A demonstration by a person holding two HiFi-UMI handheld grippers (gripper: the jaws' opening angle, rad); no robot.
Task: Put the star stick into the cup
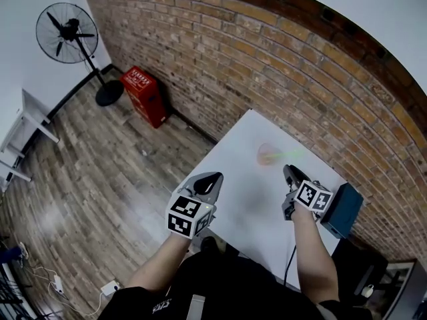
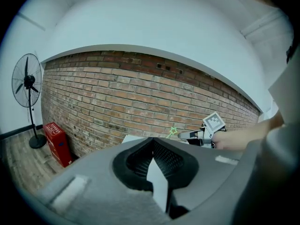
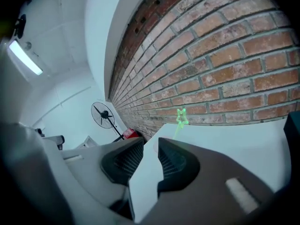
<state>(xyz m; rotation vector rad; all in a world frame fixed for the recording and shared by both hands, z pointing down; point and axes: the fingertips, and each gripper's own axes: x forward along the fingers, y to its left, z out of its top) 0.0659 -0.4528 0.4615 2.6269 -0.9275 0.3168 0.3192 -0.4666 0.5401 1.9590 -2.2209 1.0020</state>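
**White tabletop by brick wall: star stick appears seated in cup**

The smooth white tabletop point(image 1: 243, 185) stands against a rough red brick wall point(image 1: 267, 59). On it sits a small, translucent pinkish cup point(image 1: 268, 155). The thin green star stick point(image 3: 181, 117), topped by an outlined star, rises tilted from the cup, so insertion looks complete. The right tool point(image 1: 291, 173) is nearby, jaws apart and empty. The left tool point(image 1: 211, 178) has its jaws together and holds nothing. Judged remaining: withdrawal only.
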